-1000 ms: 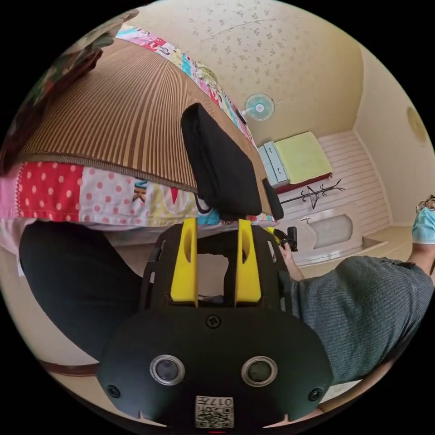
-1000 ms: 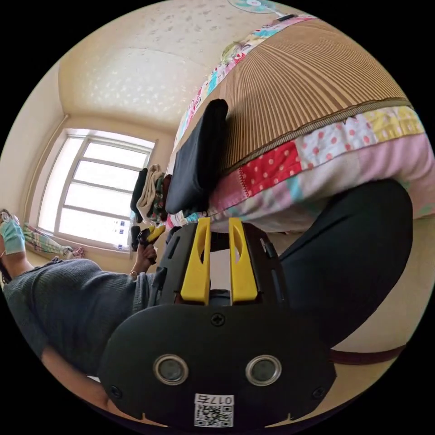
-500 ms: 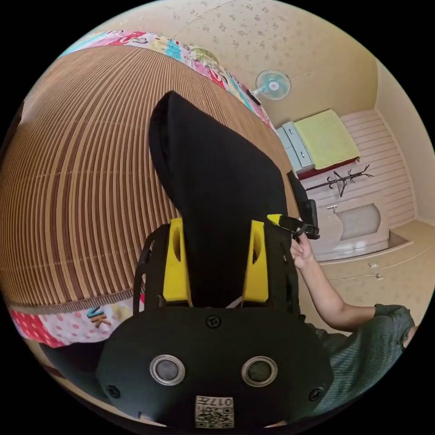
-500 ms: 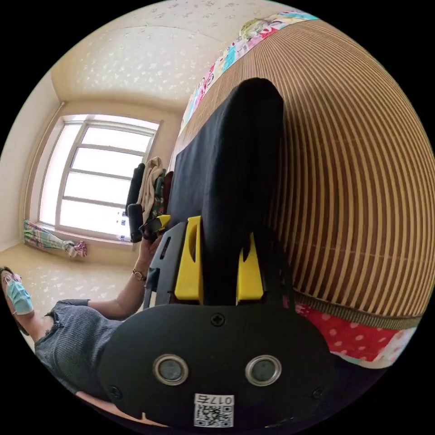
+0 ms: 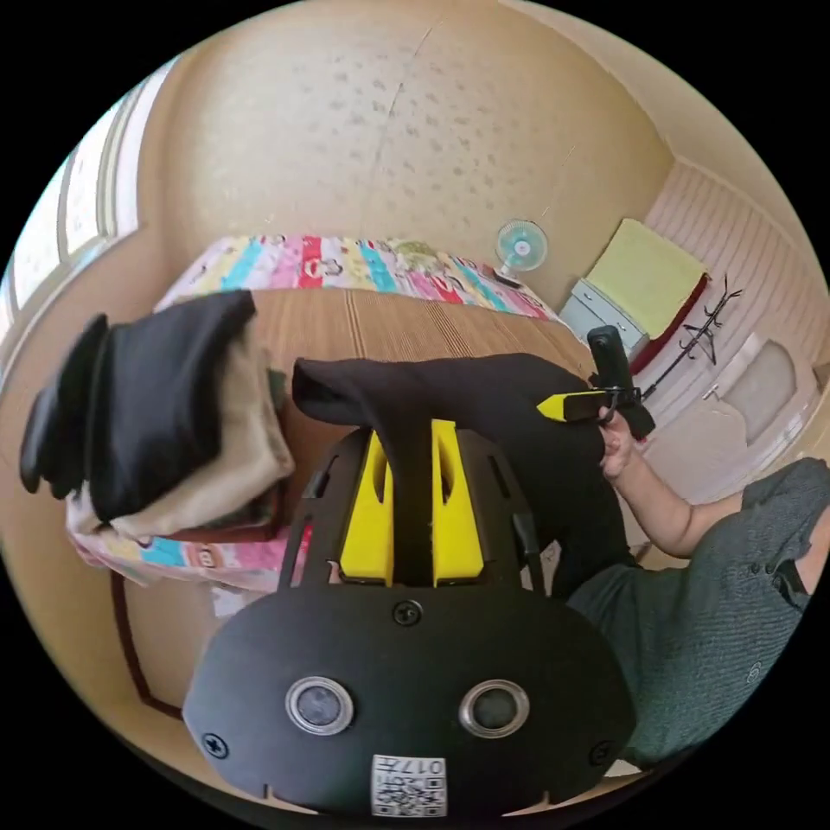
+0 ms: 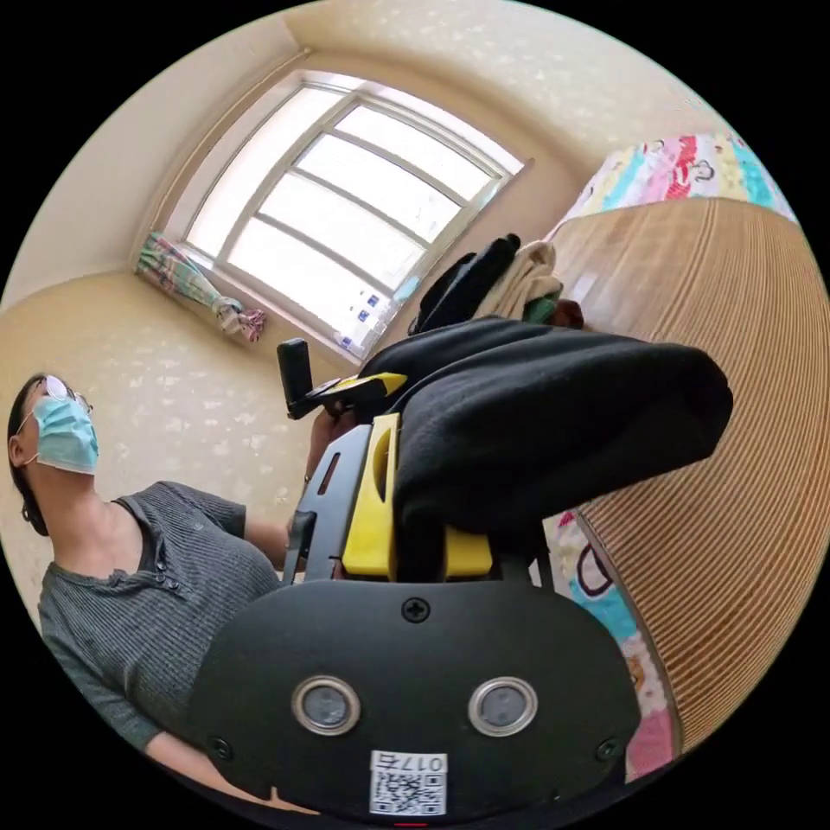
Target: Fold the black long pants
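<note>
Both grippers, left [image 5: 411,450] and right [image 6: 415,484], pinch the folded black pants [image 5: 484,406], a thick bundle.

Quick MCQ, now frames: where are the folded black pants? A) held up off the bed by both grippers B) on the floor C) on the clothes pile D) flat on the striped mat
A: the folded black pants hang clear of the brown striped bamboo mat, clamped in the left gripper and the right gripper.
</note>
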A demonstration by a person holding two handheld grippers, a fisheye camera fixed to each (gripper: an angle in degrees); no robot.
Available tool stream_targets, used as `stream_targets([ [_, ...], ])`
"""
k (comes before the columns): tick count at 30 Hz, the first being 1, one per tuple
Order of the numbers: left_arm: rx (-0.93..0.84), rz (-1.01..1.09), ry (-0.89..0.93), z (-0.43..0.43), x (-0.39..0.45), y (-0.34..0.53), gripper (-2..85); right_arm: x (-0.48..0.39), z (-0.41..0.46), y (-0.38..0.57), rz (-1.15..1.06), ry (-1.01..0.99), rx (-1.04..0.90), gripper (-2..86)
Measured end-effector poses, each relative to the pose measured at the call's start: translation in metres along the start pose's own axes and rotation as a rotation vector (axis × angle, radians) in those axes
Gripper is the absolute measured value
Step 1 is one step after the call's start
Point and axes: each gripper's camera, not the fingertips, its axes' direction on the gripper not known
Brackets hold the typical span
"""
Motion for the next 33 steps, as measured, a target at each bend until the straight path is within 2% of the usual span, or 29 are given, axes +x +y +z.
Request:
stream_targets([
  [2, 0.111, -0.075, -0.126, -0.074, -0.034, -0.023, 6.7, -0.032, 0.024, -0.047, -0.082, -0.007, 0.005, 5.3],
  [5, 0.176, -0.2, -0.216, -0.12, -0.11, -0.05, 7.7, -0.066, 0.074, -0.122, -0.177, 0.017, 0.035, 6.2],
  [6, 0.171, -0.238, -0.236, -0.121, -0.128, -0.054, 7.9, -0.066, 0.098, -0.147, -0.136, 0.035, 0.045, 6.8],
  [8, 0.071, -0.446, -0.227, -0.095, -0.213, -0.058, 8.9, -0.05, 0.142, -0.18, -0.008, 0.079, 0.01, 7.6],
  [10, -0.047, -0.637, -0.214, -0.049, -0.275, -0.039, 11.2, -0.023, 0.191, -0.198, 0.112, 0.205, -0.047, 8.5],
  [11, -0.174, -0.711, -0.242, -0.009, -0.305, -0.018, 14.1, -0.003, 0.222, -0.199, 0.163, 0.295, -0.093, 9.4],
  [12, -0.215, -0.708, -0.237, 0.008, -0.314, -0.008, 15.5, 0.014, 0.245, -0.193, 0.176, 0.374, -0.128, 10.9],
  [13, -0.117, -0.716, -0.181, 0.013, -0.321, 0.017, 16.1, 0.021, 0.25, -0.187, 0.171, 0.379, -0.118, 11.7],
  [15, 0.022, -0.744, -0.068, 0.002, -0.324, 0.05, 15.9, 0.04, 0.239, -0.157, 0.182, 0.206, -0.039, 12.2],
  [16, 0.076, -0.759, -0.048, -0.009, -0.318, 0.066, 14.9, 0.043, 0.233, -0.149, 0.178, 0.17, -0.029, 12.1],
  [19, 0.268, -0.737, -0.206, -0.047, -0.266, 0.111, 10.9, 0.043, 0.197, -0.102, 0.079, 0.124, -0.043, 10.3],
  [20, 0.329, -0.737, -0.271, -0.06, -0.238, 0.131, 9.5, 0.043, 0.177, -0.077, 0.043, 0.141, -0.06, 8.7],
  [23, 0.466, -0.687, -0.32, -0.073, -0.159, 0.183, 7.5, 0.052, 0.124, -0.001, 0.074, 0.264, -0.132, 4.2],
  [25, 0.482, -0.619, -0.332, -0.061, -0.105, 0.206, 4.2, 0.059, 0.087, 0.053, 0.143, 0.318, -0.145, 2.4],
  [27, 0.402, -0.505, -0.366, -0.028, -0.049, 0.216, 0.4, 0.061, 0.037, 0.125, 0.275, 0.364, -0.096, 1.1],
  [31, -0.083, -0.134, -0.292, 0.099, 0.069, 0.199, -0.4, 0.044, -0.016, 0.205, 0.44, 0.439, 0.086, 0.6],
  [33, -0.146, -0.029, -0.303, 0.126, 0.115, 0.193, -0.5, 0.041, -0.032, 0.226, 0.532, 0.491, 0.141, 0.6],
])
